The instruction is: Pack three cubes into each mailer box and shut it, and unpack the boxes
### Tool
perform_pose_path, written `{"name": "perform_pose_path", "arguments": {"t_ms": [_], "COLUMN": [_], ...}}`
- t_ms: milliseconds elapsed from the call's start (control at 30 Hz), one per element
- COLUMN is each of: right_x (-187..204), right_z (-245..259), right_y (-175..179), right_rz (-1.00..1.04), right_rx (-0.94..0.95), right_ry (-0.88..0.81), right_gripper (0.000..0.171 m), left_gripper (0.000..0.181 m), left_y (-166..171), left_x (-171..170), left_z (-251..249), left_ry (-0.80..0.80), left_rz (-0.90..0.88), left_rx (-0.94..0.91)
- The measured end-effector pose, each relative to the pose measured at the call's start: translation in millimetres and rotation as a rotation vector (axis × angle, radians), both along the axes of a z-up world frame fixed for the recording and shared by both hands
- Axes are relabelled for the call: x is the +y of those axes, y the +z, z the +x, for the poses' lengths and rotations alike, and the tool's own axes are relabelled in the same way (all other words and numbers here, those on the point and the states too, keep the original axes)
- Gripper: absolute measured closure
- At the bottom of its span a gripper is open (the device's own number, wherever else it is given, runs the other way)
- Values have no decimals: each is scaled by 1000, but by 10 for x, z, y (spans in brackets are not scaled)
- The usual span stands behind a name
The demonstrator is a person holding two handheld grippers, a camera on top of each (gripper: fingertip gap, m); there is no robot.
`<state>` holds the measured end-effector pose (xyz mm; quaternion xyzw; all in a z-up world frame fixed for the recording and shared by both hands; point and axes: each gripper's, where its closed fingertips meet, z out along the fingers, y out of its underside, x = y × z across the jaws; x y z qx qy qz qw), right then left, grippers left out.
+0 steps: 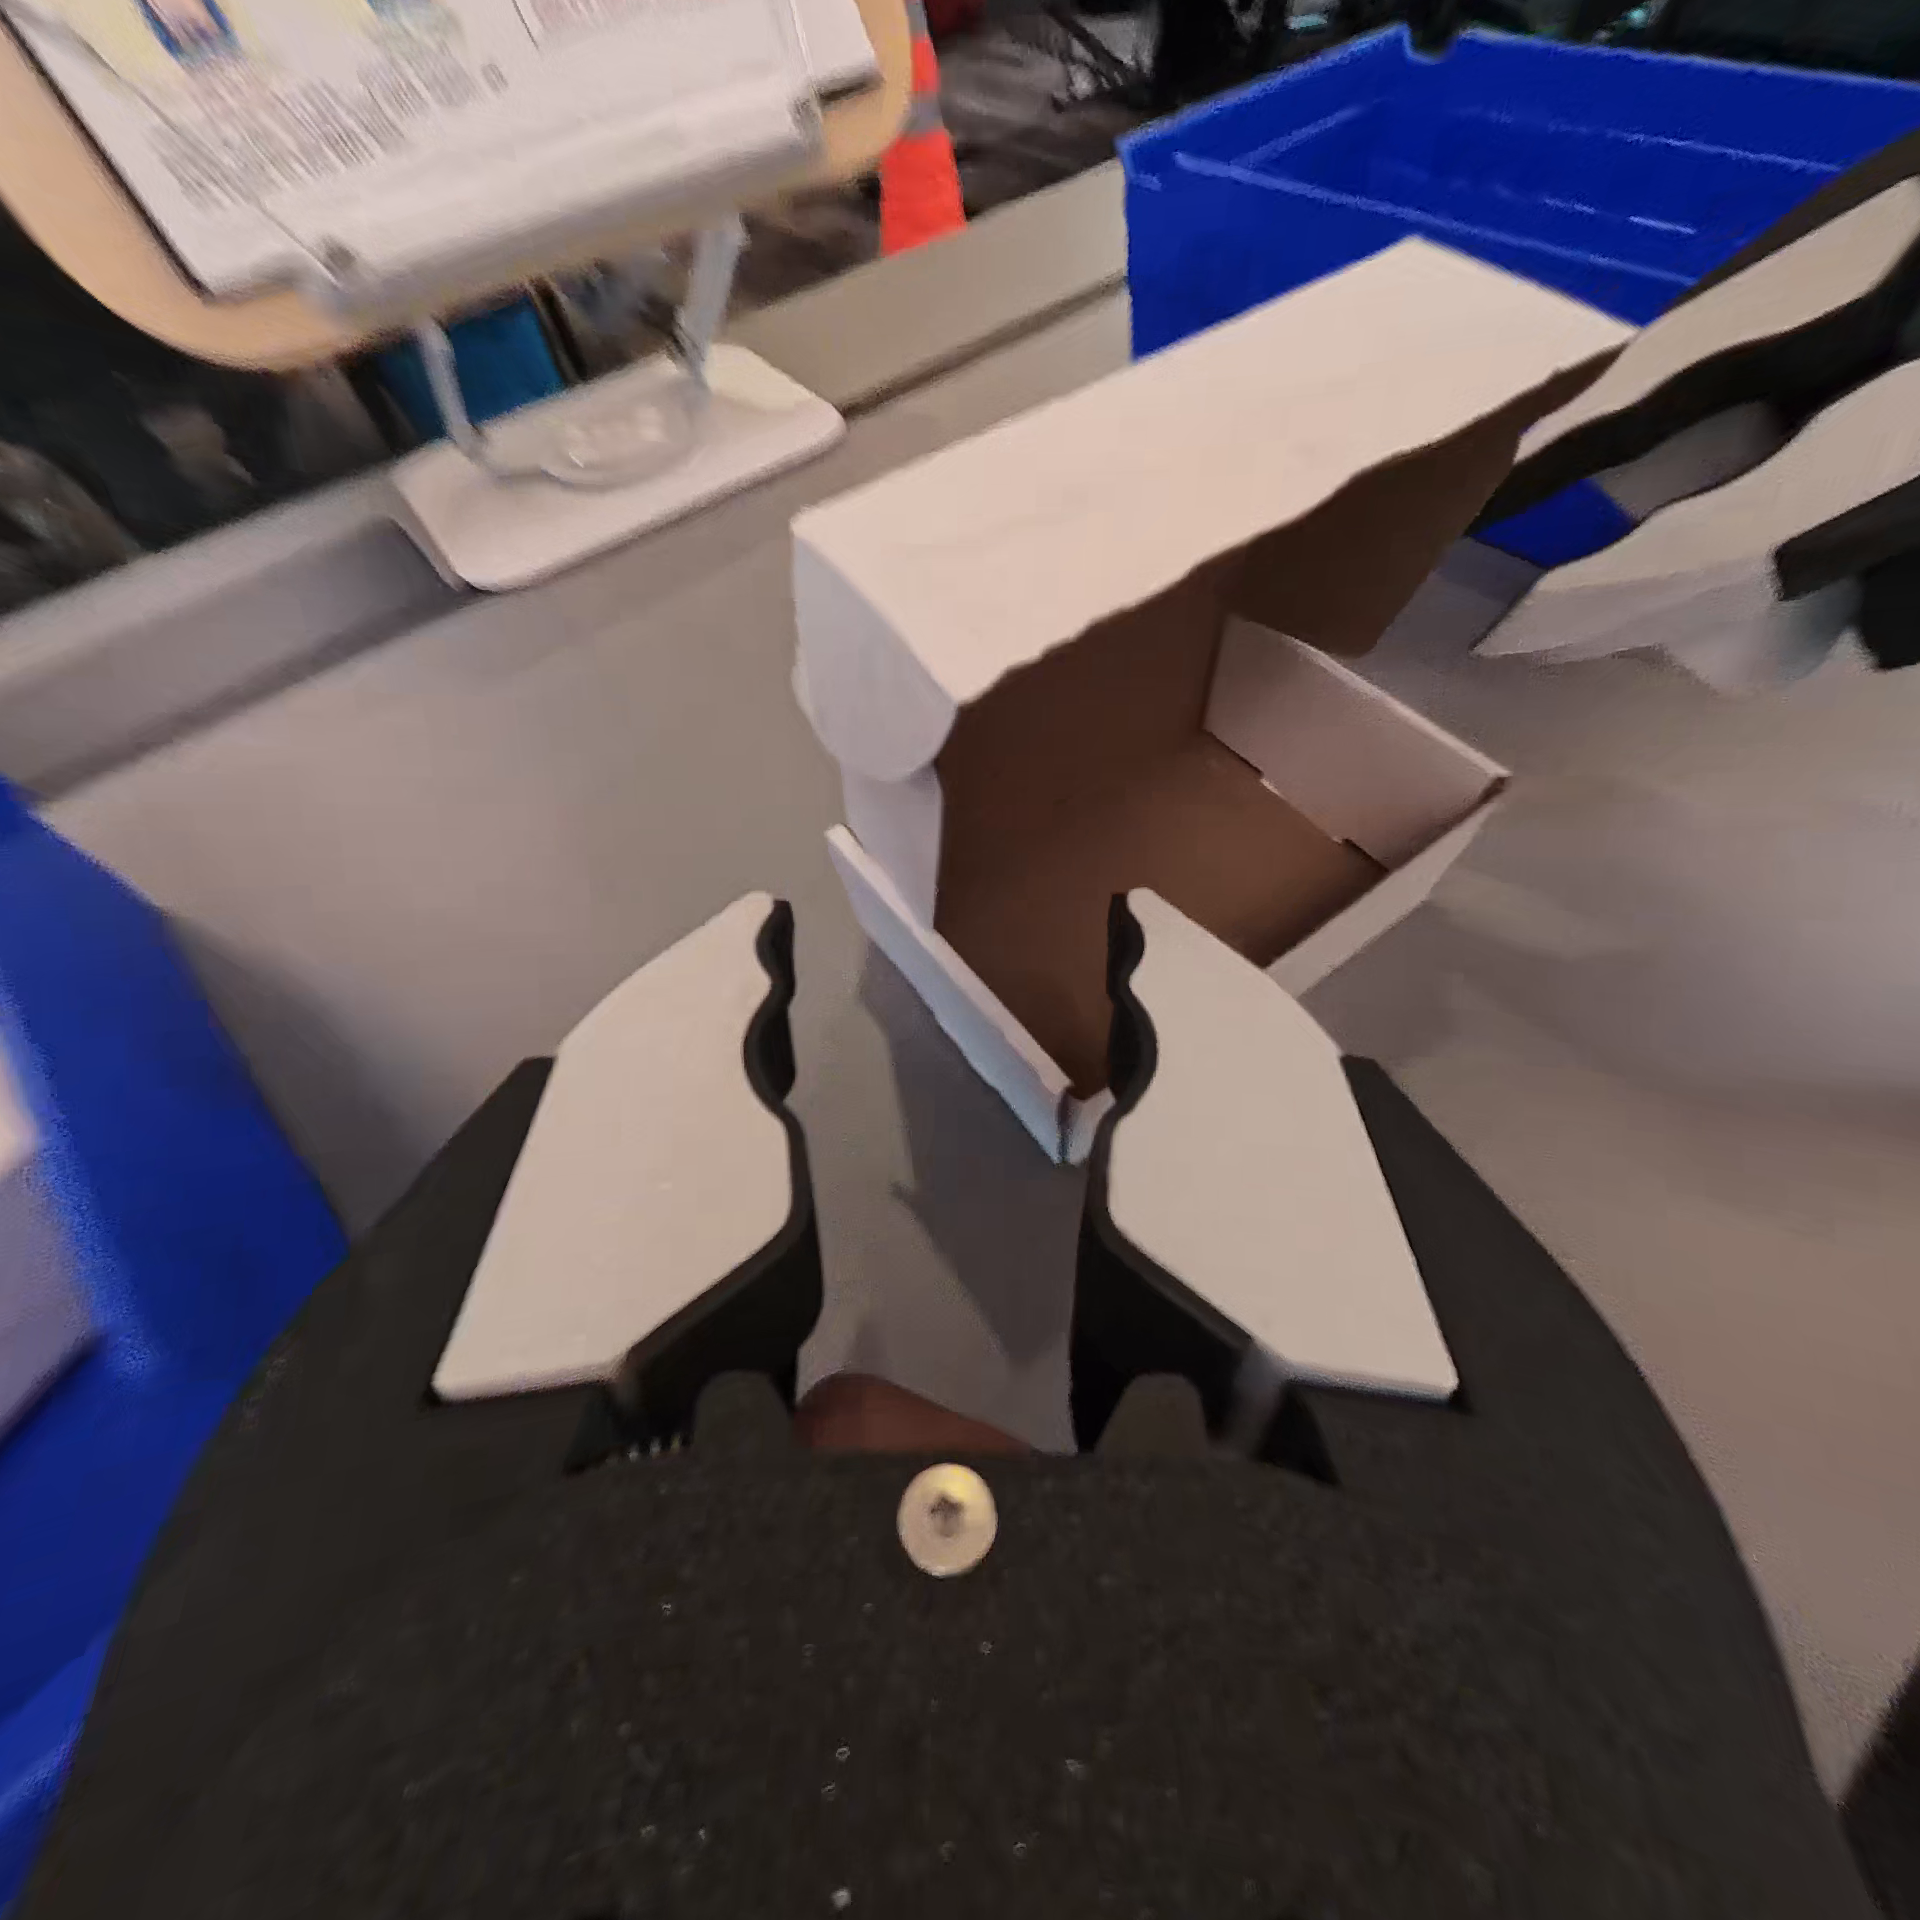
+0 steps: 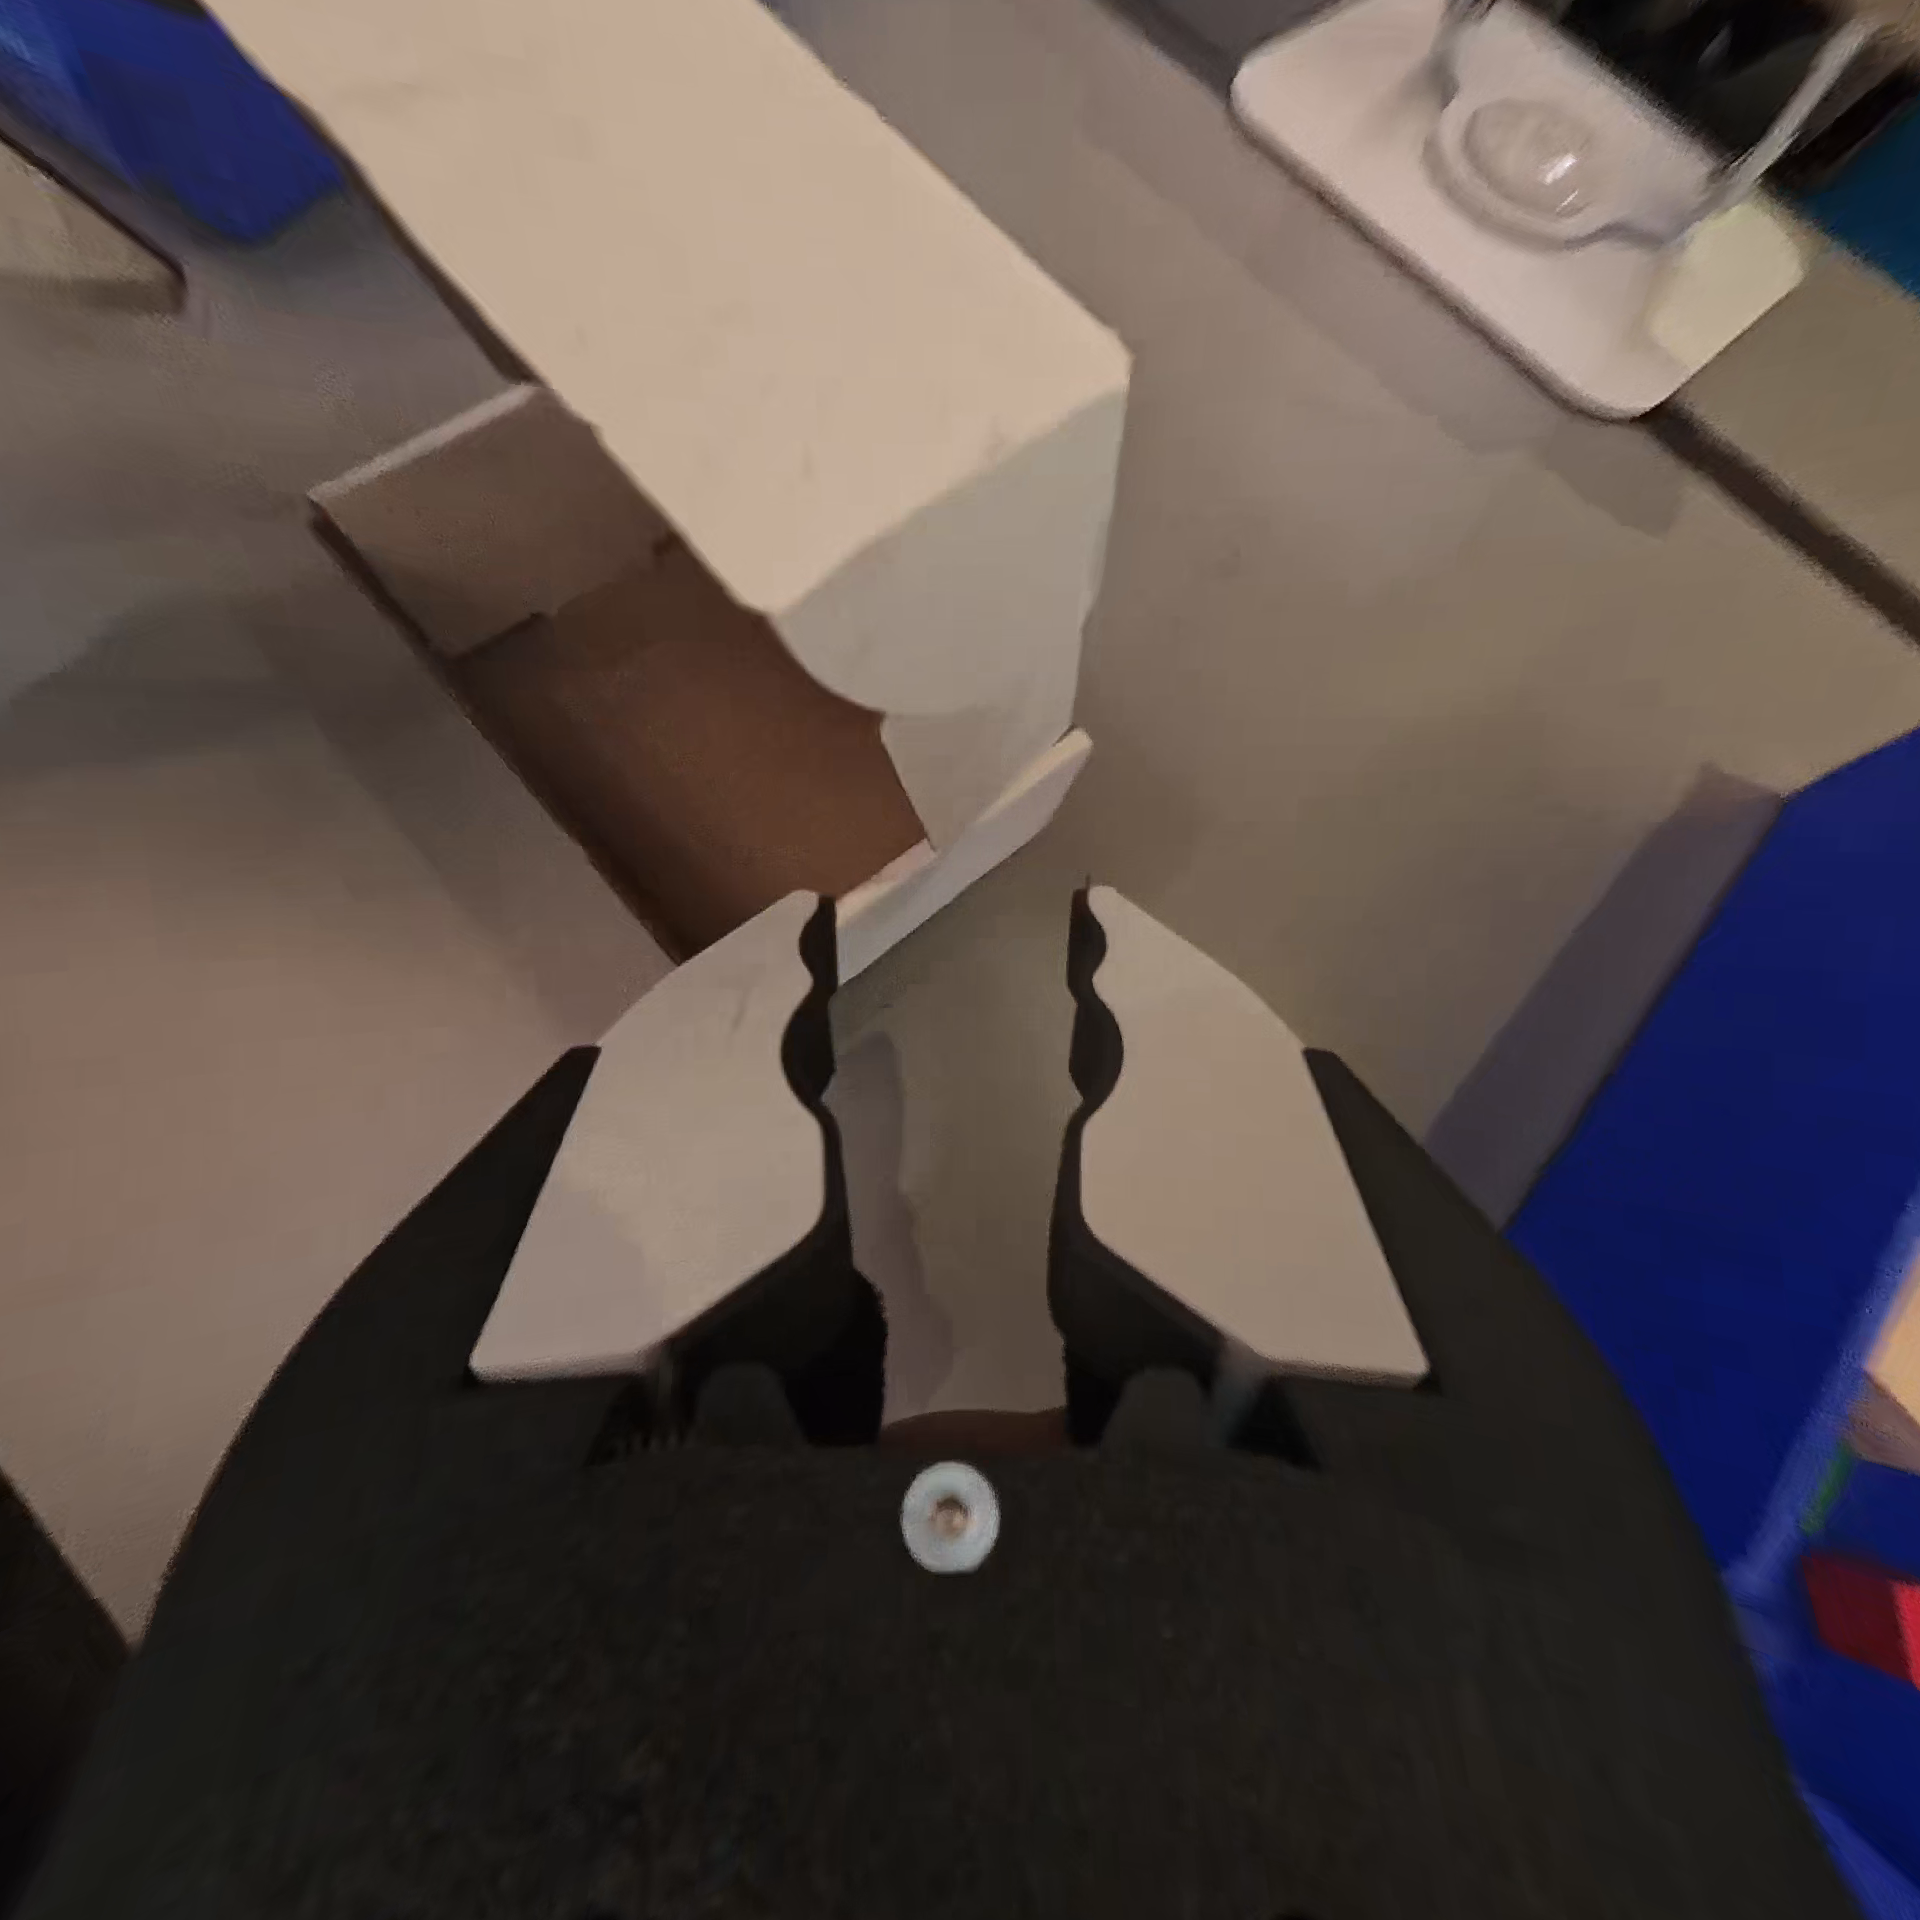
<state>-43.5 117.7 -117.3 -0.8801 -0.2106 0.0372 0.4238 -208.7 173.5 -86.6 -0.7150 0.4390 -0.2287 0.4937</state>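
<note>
White mailer box (image 1: 1039, 582) on the grey surface (image 1: 468, 831), lid raised, brown inside bare where visible, left tongs (image 1: 945, 925) released at its near corner, right tongs (image 2: 951, 904) released (empty) beside its lid, blue bin (image 1: 1507, 177) behind.

Soft even indoor light, faint shadows, heavy motion blur and wide-angle warping towards the edges.

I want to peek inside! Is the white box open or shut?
Open. The white box's lid is lifted, showing its brown inside; no cubes show in the visible part.
</note>
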Motion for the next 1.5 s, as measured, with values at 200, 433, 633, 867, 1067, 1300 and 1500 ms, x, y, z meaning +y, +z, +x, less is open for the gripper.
{"name": "perform_pose_path", "arguments": {"t_ms": [200,433,633,867,1067,1300,1500], "right_x": [96,118,14,-29,184,62,-125], "right_z": [-120,-358,-442,-136,-80,-367,-369], "right_y": [149,3,-250,-38,284,117,-152], "right_rz": [113,51,-9,145,283,197,149], "right_rx": [-9,-114,-105,-182,-57,-57,-59], "right_ry": [-42,-60,-31,-108,-75,-38,-55], "right_gripper": [124,127,129,127,123,130,132], "left_gripper": [119,127,135,135,134,158,158], "left_y": [231,226,27,127,110,-60,-344], "left_x": [41,-180,-325,-250,-239,-297,-455], "left_z": [159,277,148,-168,57,159,141], "left_ry": [-22,-84,-103,56,45,85,60], "left_rz": [52,56,40,157,135,126,77], "left_rx": [4,20,50,40,50,120,151]}}
